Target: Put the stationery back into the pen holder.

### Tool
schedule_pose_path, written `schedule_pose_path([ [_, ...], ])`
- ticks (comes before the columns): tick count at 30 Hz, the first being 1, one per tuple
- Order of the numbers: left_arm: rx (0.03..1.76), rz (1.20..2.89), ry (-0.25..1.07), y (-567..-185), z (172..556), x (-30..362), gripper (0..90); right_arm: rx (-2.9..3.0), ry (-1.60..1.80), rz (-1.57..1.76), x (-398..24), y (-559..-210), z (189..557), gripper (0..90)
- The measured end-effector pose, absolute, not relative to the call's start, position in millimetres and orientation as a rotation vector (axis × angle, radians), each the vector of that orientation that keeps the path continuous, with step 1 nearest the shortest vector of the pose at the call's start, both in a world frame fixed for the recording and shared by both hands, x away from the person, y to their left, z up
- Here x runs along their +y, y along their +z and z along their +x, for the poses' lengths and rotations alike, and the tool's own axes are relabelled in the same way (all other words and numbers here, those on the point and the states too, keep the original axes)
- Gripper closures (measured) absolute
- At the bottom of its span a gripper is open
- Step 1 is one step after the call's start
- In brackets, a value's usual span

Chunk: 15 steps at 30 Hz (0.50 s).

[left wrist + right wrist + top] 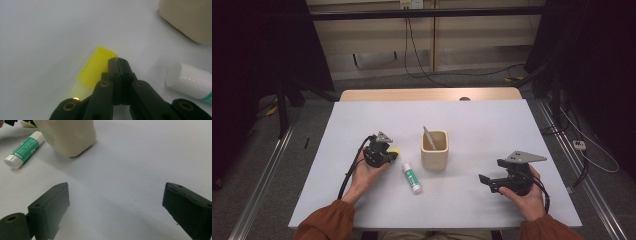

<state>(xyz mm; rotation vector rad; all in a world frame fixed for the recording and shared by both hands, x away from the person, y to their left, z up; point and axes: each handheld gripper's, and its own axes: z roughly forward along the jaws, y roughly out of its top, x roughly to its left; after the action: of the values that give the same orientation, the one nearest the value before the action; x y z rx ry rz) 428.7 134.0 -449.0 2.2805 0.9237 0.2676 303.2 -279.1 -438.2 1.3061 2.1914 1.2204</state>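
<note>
Just left of the beige cup [434, 150], the left claw [388, 156] sits low over the white tabletop [492, 125] with its jaws pressed together, holding nothing. Its tip lies against a yellow highlighter [96, 67] lying flat there. A white and green glue stick [411, 178] lies near, in front of the cup. Farther right, the right claw [484, 181] hovers, jaws wide apart and empty.

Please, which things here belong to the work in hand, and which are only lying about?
In the work:
- yellow marker, beside the shut fingers of the left gripper
- cup, with a pen in it

Lying about:
- glue stick on the table
- right gripper, open, nothing between its fingers
</note>
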Motion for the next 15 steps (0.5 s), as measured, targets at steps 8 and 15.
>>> schedule_pose_path([
  [8, 0.941, 2.233, 0.263, -449.1, 430.8, 138.0, 90.0, 2.181, 1.229, 1.316, -280.7, -438.2, 303.8, 7.2],
  [15, 0.862, 2.143, 0.261, -431.0, 424.8, 151.0, 89.5, 2.171, 1.231, 1.309, -280.8, -436.6, 301.9, 8.1],
])
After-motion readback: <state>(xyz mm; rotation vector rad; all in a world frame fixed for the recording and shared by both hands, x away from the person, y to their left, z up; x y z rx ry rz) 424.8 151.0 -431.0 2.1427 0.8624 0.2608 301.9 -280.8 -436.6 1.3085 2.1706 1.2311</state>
